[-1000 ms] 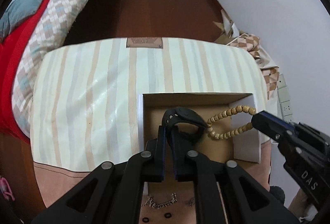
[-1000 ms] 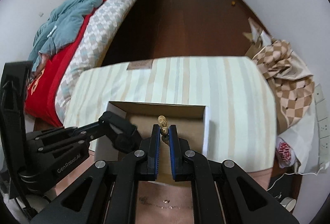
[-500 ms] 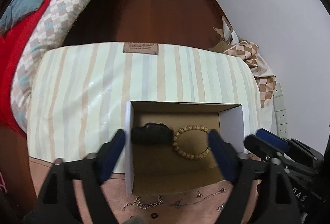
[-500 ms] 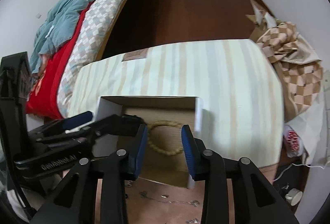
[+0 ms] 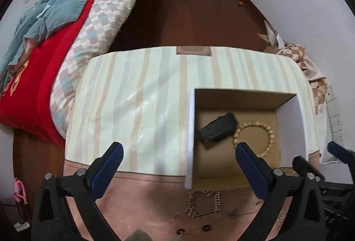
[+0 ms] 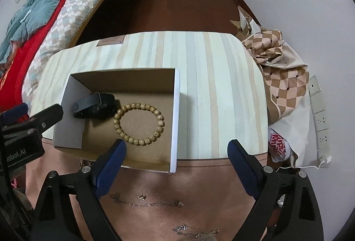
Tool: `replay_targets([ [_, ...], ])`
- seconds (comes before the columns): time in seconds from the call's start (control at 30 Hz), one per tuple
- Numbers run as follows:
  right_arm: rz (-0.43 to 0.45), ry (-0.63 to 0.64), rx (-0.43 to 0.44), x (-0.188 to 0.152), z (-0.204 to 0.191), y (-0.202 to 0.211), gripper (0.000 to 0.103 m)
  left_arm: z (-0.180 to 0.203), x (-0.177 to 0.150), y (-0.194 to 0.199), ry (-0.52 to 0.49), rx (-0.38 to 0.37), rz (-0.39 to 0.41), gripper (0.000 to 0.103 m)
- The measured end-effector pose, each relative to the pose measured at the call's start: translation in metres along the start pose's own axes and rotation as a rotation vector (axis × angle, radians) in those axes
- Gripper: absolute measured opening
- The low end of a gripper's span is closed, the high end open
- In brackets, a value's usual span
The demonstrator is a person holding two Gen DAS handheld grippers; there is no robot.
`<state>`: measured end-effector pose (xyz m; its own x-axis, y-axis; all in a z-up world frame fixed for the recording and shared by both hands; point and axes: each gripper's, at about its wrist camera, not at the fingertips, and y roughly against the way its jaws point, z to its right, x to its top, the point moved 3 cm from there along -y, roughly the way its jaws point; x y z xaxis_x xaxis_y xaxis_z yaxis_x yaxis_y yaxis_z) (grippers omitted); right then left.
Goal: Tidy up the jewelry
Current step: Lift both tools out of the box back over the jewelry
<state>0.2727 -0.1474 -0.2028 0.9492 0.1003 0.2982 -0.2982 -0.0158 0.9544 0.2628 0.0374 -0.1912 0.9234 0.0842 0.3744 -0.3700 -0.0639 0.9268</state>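
Our left gripper (image 5: 177, 152) and right gripper (image 6: 176, 147) have just been opening; both now gape wide with nothing pinched between the pads. The beads (image 6: 139, 124) and black band (image 6: 94, 105) lie touching inside the box (image 6: 175, 116). Our fingers cut off the chains (image 6: 146, 203) on the pink mat (image 6: 199, 185); their details blur.

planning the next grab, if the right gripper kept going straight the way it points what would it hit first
Probably the striped cloth just right of the box, near its white wall. The right gripper is open and empty, its left finger over the box floor by the bead bracelet. Depth is unclear.
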Motion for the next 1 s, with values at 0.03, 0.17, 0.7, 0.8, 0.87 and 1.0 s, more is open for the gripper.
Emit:
replay_targets([
  [0.03,0.003,0.004,-0.004,-0.001,-0.003,0.000,0.098,-0.001,-0.003,0.001,0.001,0.003,0.000,0.103],
  [0.17,0.011,0.013,-0.016,-0.005,-0.009,0.002,0.099,-0.005,-0.009,0.005,0.009,0.015,0.008,0.103],
  [0.7,0.129,0.016,-0.045,-0.022,-0.014,0.068,0.099,-0.020,-0.035,0.079,0.023,0.023,0.126,0.103],
  [0.8,0.166,0.010,-0.051,-0.031,-0.015,0.088,0.099,-0.023,-0.045,0.097,0.019,0.030,0.158,0.103],
  [0.87,0.191,0.009,-0.055,-0.038,-0.017,0.101,0.099,-0.024,-0.050,0.107,0.015,0.038,0.181,0.103],
  [1.0,0.221,0.008,-0.055,-0.051,-0.020,0.121,0.099,-0.028,-0.062,0.133,0.012,0.043,0.231,0.103],
])
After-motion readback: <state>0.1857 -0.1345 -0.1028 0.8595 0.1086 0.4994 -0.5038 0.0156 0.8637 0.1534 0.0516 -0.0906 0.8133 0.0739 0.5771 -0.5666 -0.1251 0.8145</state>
